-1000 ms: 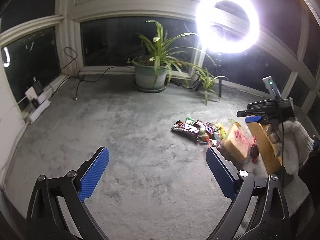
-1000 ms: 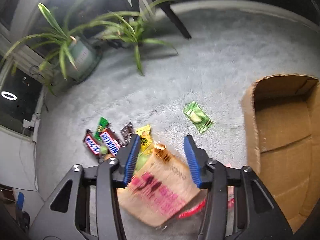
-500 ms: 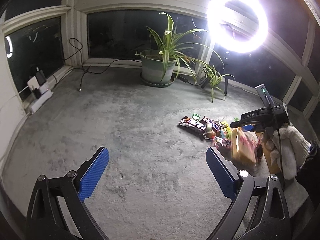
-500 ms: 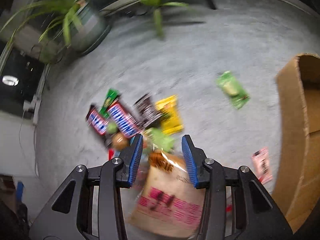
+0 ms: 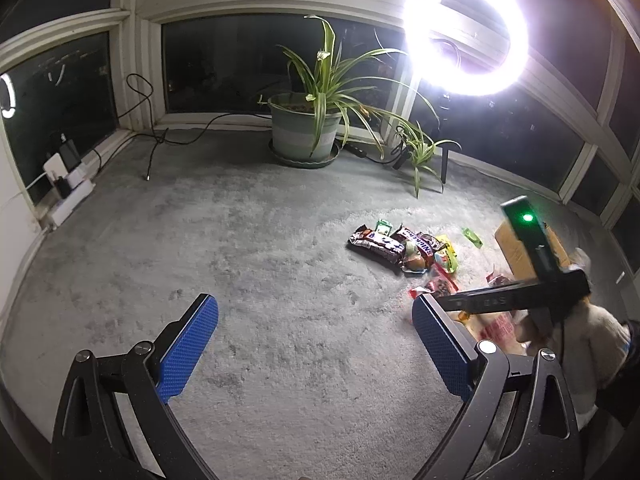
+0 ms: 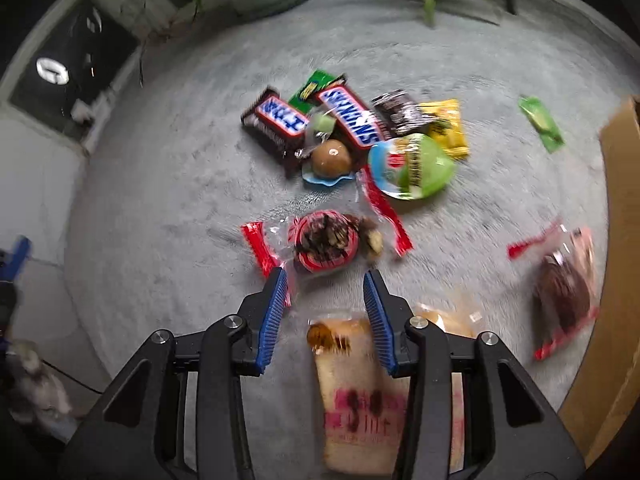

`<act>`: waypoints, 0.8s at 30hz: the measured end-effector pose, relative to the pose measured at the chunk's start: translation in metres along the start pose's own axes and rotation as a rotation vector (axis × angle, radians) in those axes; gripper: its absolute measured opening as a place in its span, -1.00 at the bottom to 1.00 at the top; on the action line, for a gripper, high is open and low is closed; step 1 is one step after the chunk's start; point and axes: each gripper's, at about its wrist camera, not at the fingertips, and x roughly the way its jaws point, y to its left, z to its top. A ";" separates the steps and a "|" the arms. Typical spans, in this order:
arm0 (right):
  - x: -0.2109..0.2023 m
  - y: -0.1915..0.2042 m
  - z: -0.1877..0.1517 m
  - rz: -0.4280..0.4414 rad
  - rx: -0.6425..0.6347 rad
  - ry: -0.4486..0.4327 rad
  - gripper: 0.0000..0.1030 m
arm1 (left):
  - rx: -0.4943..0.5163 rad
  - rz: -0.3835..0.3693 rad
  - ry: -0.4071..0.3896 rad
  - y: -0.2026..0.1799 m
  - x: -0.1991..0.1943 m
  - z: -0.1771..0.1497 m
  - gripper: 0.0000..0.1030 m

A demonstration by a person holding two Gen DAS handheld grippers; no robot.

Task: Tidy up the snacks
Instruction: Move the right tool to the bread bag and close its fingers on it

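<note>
Right wrist view showed my right claw [image 6: 326, 290] part open and gripping nothing, hovering over the carpet [image 6: 168, 184] just short of the red-wrapped cake [image 6: 324, 240], with the tan bread bag [image 6: 360, 392] lying beneath its fingers and the cardboard box [image 6: 616, 280] off to the right. Closing from there could pinch only loose wrapper, or catch the bread bag instead, because the picture was smeared and the two lay close. Compared with a second earlier, the claw had swung left away from the box toward the snack pile [image 5: 404, 246], while my left claw [image 5: 316, 344] stayed wide open and empty over bare carpet.
</note>
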 end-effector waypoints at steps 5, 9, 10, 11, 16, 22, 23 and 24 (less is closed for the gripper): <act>-0.048 -0.022 -0.025 0.016 0.060 -0.116 0.27 | 0.008 -0.021 0.024 -0.006 0.007 -0.003 0.89; -0.057 -0.028 -0.037 -0.043 0.075 -0.138 0.33 | 0.015 -0.070 0.056 -0.017 0.015 -0.008 0.89; -0.056 -0.033 -0.040 -0.041 0.081 -0.125 0.33 | 0.019 -0.084 0.063 -0.020 0.017 -0.009 0.89; -0.051 -0.033 -0.040 -0.042 0.082 -0.117 0.33 | 0.025 -0.102 0.074 -0.026 0.021 -0.011 0.89; -0.036 -0.044 -0.043 -0.080 0.070 -0.079 0.33 | 0.036 -0.167 0.122 -0.048 0.035 -0.020 0.89; -0.022 -0.042 -0.055 -0.018 0.092 -0.040 0.33 | 0.053 -0.204 0.160 -0.065 0.043 -0.031 0.89; -0.023 -0.041 -0.057 -0.006 0.096 -0.039 0.34 | 0.049 -0.205 0.165 -0.065 0.044 -0.032 0.89; -0.023 -0.040 -0.060 0.014 0.103 -0.038 0.35 | 0.045 -0.205 0.168 -0.065 0.045 -0.032 0.89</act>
